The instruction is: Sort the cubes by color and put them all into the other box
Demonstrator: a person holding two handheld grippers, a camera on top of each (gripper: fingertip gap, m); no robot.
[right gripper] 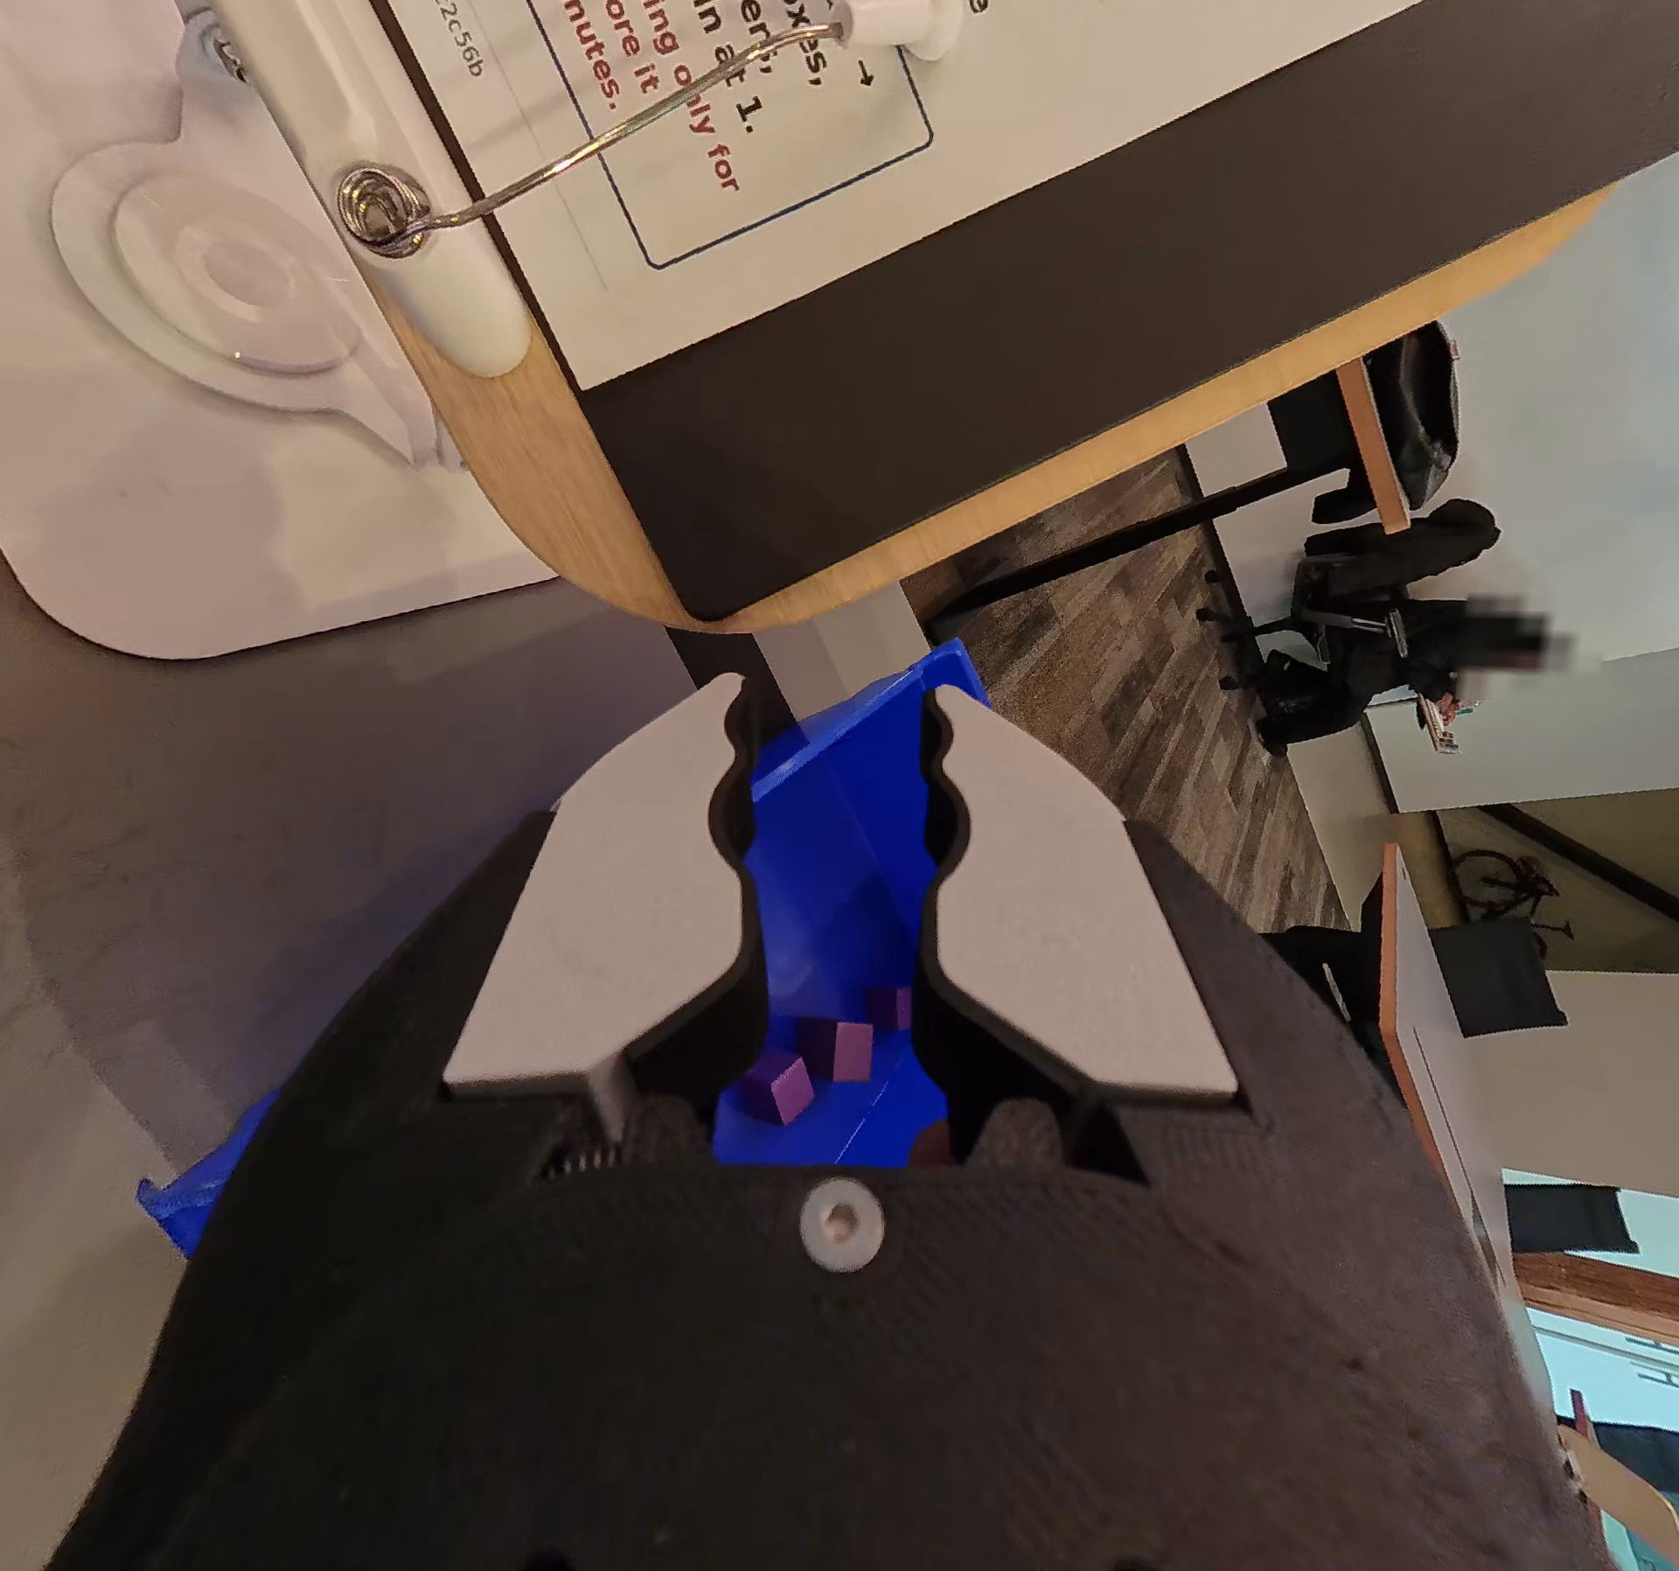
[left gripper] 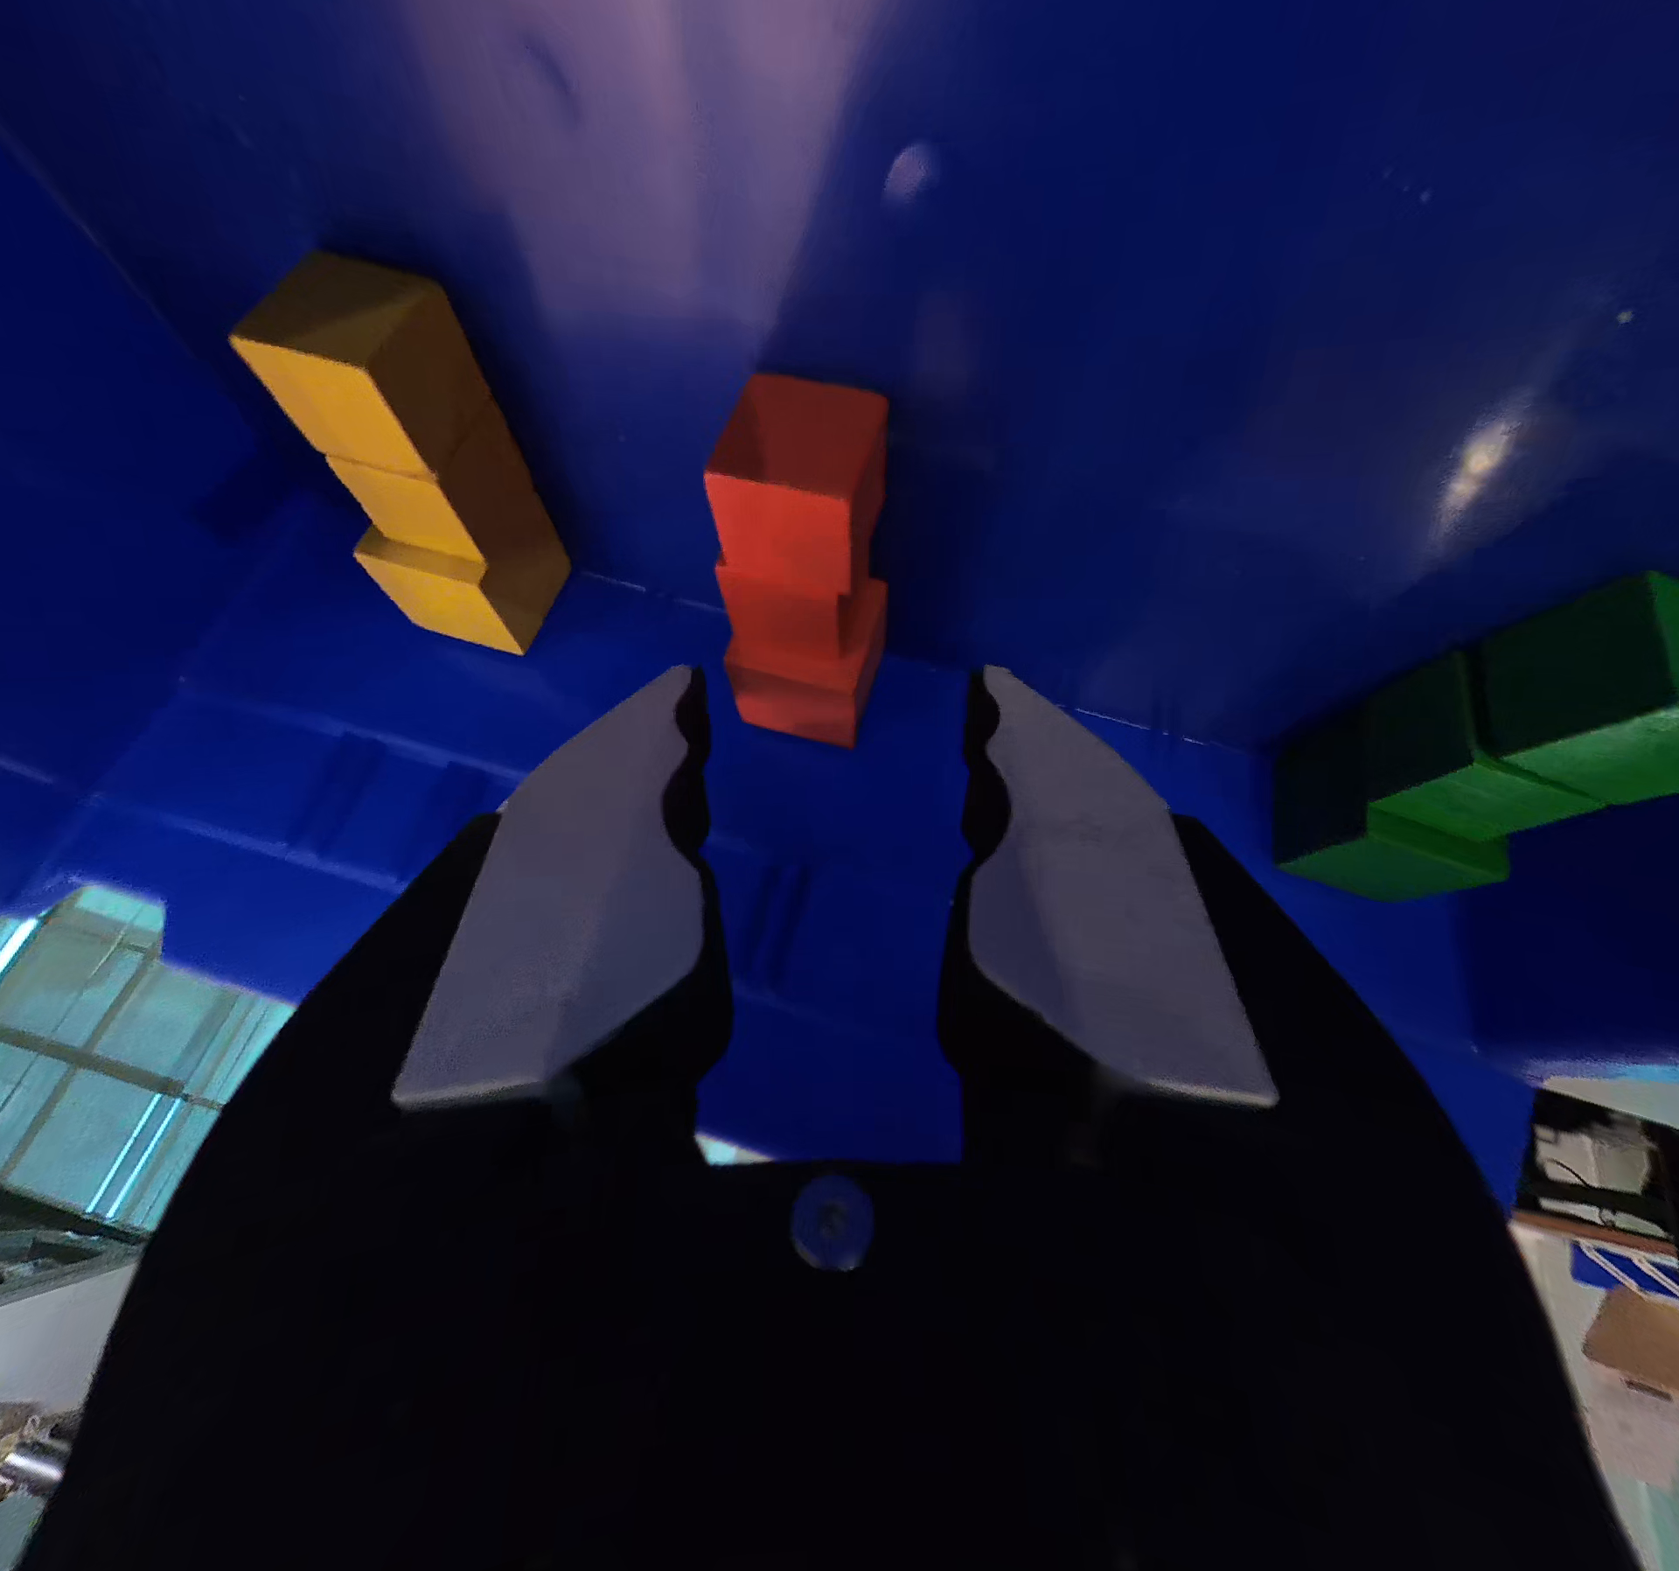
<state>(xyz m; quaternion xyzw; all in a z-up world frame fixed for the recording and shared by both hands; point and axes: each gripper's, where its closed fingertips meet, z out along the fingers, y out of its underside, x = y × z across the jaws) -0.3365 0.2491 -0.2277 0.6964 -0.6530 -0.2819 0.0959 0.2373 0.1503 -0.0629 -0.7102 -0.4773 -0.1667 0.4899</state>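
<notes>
In the left wrist view my left gripper (left gripper: 834,675) is open and empty inside a blue box (left gripper: 1181,255). Just past its fingertips stands a row of red cubes (left gripper: 799,564) against the box floor. A row of yellow cubes (left gripper: 409,455) lies to the left and a row of green cubes (left gripper: 1490,755) to the right. In the right wrist view my right gripper (right gripper: 836,691) is open and empty above another blue box (right gripper: 836,800). Between its fingers I see purple cubes (right gripper: 818,1064) loose on that box's floor.
In the right wrist view a white instruction sheet on a wood-edged board (right gripper: 909,300) hangs close above the gripper, with a wire (right gripper: 591,155) and a white base (right gripper: 227,328) on the grey table (right gripper: 227,846). Office floor and furniture (right gripper: 1363,619) lie beyond.
</notes>
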